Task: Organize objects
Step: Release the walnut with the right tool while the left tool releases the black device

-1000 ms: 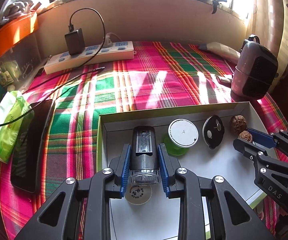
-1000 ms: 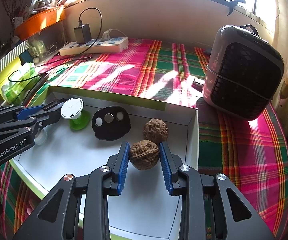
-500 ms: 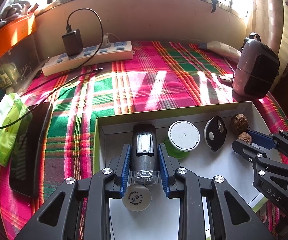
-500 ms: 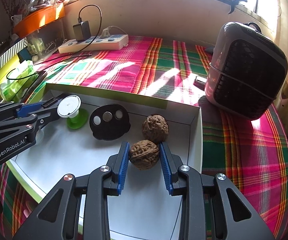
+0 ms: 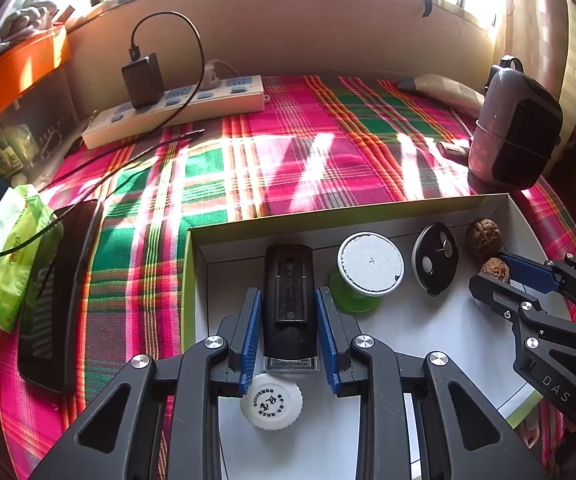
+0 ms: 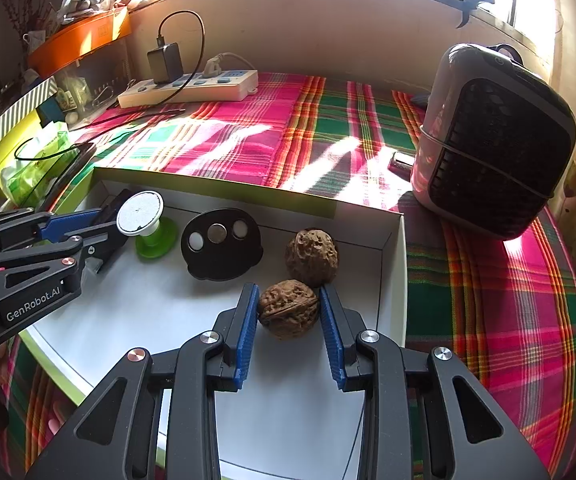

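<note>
Left gripper (image 5: 288, 312) has its blue pads clamped on both sides of a black device (image 5: 288, 292), which lies lengthwise in the left part of the white tray (image 5: 416, 344), its far end close to the back wall. A white cap (image 5: 271, 401) sits on the tray floor just under the device's near end, between the gripper's arms.

Over on the right, the right gripper (image 6: 289, 310) is closed on a walnut (image 6: 288, 309), pads touching its two sides, near the tray's right wall. A second walnut (image 6: 312, 252) sits just behind it, touching or nearly so; hard to call.

Along the back of the tray, between the two grippers: a green spool (image 5: 362, 276) with a white round top, upright, then a black disc (image 6: 221, 243) showing three small round pieces on its face.

The tray rests on a plaid cloth (image 5: 272, 160). Beyond it, a power strip (image 5: 176, 110) with a black charger (image 5: 143, 80) plugged in, by the wall. A heater (image 6: 496, 140) stands right of the tray. A phone (image 5: 54, 292) lies well left of it, beside a green packet (image 5: 4, 256).
</note>
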Motion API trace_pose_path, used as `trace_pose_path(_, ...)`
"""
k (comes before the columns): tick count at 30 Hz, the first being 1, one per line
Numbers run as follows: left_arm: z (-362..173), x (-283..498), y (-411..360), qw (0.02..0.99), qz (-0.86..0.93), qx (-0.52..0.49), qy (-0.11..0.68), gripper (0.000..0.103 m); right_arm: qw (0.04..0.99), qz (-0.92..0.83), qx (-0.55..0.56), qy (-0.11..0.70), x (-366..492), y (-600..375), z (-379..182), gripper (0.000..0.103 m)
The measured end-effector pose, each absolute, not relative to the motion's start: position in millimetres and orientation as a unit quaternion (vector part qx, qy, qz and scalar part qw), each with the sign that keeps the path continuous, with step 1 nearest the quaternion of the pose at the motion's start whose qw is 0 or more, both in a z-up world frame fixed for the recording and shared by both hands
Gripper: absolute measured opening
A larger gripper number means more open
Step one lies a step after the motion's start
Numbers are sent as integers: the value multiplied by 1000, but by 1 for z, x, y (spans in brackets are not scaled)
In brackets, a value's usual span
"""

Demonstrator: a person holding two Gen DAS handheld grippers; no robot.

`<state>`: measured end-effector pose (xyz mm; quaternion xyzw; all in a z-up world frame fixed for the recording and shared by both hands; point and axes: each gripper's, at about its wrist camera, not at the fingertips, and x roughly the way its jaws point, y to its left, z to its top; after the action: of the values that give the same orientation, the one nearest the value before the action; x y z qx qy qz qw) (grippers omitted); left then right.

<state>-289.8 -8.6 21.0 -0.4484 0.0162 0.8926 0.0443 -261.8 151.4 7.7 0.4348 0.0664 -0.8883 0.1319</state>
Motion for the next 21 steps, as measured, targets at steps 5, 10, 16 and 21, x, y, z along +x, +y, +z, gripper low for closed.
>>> trace_pose_path(5, 21, -289, -8, 45, 892, -449, 16, 26, 131, -888, 436, 64, -261, 152, 8, 32)
trace_pose_path(10, 22, -287, -10, 46, 891, -451, 14, 26, 131, -888, 437, 59, -261, 153, 8, 32)
trace_pose_path(16, 24, -283, -10, 48, 892, -449, 13, 28, 137, -887, 437, 54, -258, 152, 10, 41)
trace_pose_path(21, 27, -279, -9, 50, 893, -447, 13, 32, 135, -889, 435, 54, -255, 151, 11, 41)
